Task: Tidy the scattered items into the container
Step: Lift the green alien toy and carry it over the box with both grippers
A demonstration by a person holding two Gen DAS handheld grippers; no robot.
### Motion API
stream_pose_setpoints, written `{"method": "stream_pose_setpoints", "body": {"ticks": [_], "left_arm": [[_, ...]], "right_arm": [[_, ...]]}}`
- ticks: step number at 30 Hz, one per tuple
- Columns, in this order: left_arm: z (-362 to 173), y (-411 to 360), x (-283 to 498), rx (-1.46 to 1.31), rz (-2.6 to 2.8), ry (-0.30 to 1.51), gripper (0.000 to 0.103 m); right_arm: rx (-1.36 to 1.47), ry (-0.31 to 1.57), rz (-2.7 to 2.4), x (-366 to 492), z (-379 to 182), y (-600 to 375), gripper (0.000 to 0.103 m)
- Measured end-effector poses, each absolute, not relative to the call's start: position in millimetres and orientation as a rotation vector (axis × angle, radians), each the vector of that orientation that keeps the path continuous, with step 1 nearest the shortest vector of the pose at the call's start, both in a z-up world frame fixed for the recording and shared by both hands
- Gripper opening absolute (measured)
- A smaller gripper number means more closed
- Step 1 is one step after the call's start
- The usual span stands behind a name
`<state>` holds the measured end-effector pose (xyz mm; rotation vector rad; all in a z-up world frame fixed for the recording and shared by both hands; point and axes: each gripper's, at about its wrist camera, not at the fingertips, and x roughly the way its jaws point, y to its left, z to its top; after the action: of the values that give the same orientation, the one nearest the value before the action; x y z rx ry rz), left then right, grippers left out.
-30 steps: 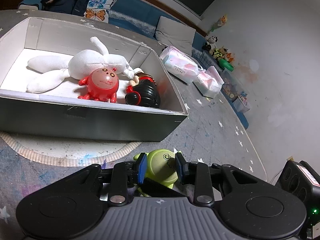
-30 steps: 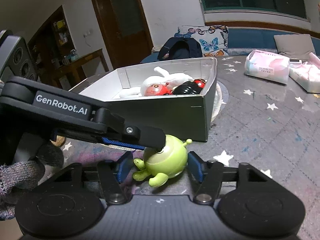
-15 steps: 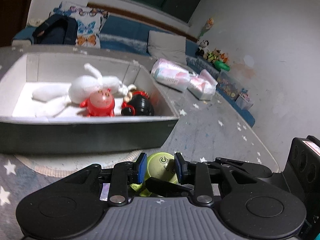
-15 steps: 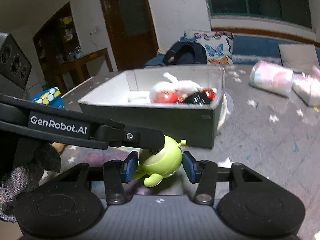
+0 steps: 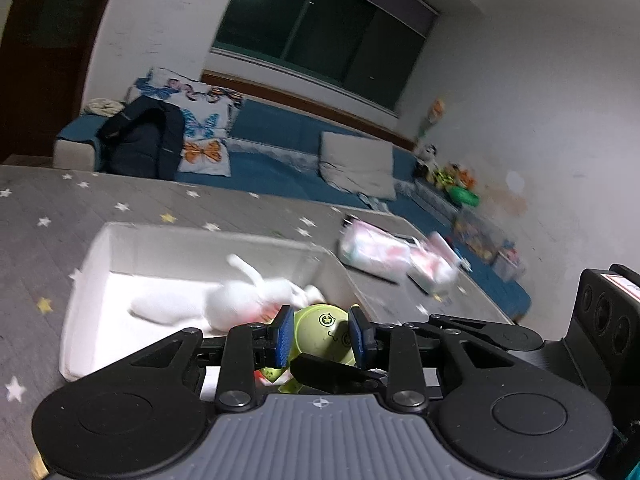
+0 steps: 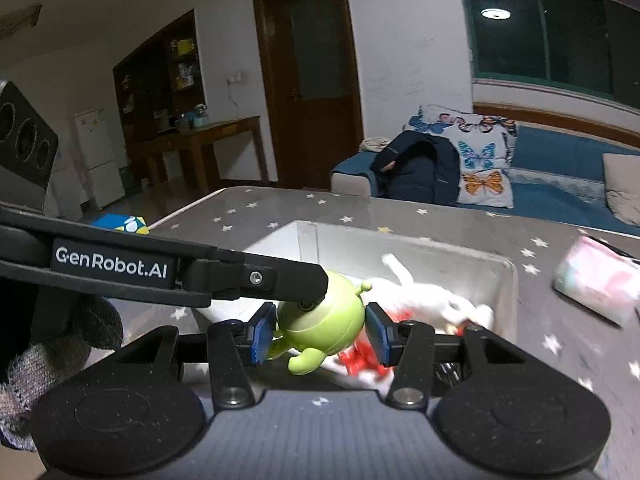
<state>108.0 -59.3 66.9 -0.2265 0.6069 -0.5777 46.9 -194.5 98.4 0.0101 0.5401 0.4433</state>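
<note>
Star-patterned grey bench (image 6: 280,216) carries a white container (image 5: 92,264) holding a white plush (image 5: 240,296). Both the left hand-held gripper (image 5: 322,334) and right hand-held gripper (image 6: 320,330) clamp one green toy (image 6: 324,320) above it. Best released together, low over bare floor.

A blue sofa (image 6: 560,196) with a butterfly cushion (image 6: 476,164) stands under the dark window (image 6: 548,36). Left of the sofa is a brown door (image 6: 316,76), then a wooden table (image 6: 200,140).
</note>
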Motion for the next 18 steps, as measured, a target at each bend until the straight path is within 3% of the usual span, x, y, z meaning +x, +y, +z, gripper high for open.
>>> {"method": "stream_pose_setpoints", "body": {"ticks": [18], "left_arm": [[29.3, -34.3, 177.7, -0.273, -0.486, 0.716, 0.031]], "right_arm": [[-0.001, 0.708, 0.5, 125.3, 68.0, -165.7, 0.049]]}}
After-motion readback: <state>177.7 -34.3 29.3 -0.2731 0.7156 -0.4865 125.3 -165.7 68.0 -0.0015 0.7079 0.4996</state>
